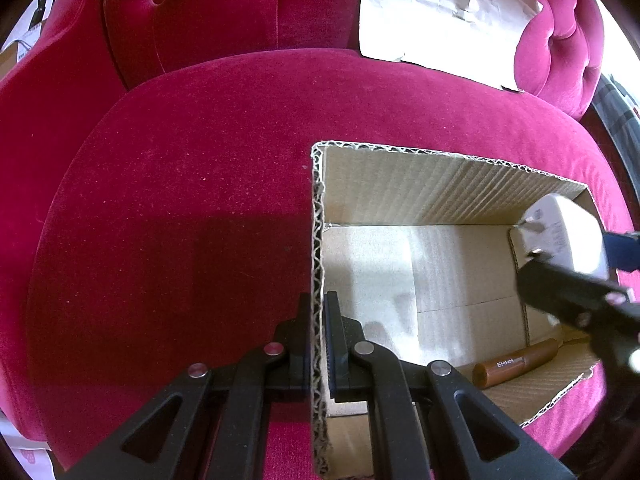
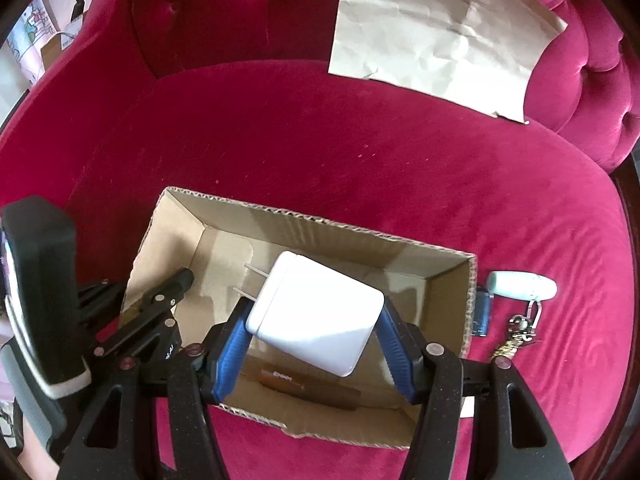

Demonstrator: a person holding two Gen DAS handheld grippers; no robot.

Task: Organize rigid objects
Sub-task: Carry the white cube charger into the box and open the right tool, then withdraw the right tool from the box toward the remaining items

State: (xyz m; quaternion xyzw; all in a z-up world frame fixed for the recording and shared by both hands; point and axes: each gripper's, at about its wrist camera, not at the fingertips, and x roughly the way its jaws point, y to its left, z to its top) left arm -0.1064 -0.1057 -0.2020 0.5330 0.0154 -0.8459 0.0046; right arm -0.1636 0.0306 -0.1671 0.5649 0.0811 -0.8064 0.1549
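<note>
- Right tongs (image 2: 316,320), nearest the lens: blue pads pinching a white charger (image 2: 316,312) by two opposite sides, prongs pointing left in the right wrist view.
- Charger held above the open top of a cardboard box (image 2: 472,292), not yet resting on the box floor; judged the step in hand, with release still to come.
- Left tongs (image 1: 318,344): pressed together on the near-left wall of the box, one finger inside and one outside, judged to be steadying it.
- Box resting on the seat of a pink velvet armchair (image 2: 360,152); no counter in view.
- Already inside: a brown tube (image 1: 516,362) lying flat along the near wall.
- Still outside, on the seat just right of the box: a pale capsule-shaped item (image 2: 522,285), a small blue item (image 2: 482,312) touching the box wall, and a keyring (image 2: 520,332).
- Progress, as a judgement: one thing stowed, a second about to go in, at least three left.
- Crumpled sheet of paper (image 2: 440,36) leaning on the chair back, well apart from the box.
- Pose: both tongs angled steeply downward, the right over the box middle, the left at its edge.
</note>
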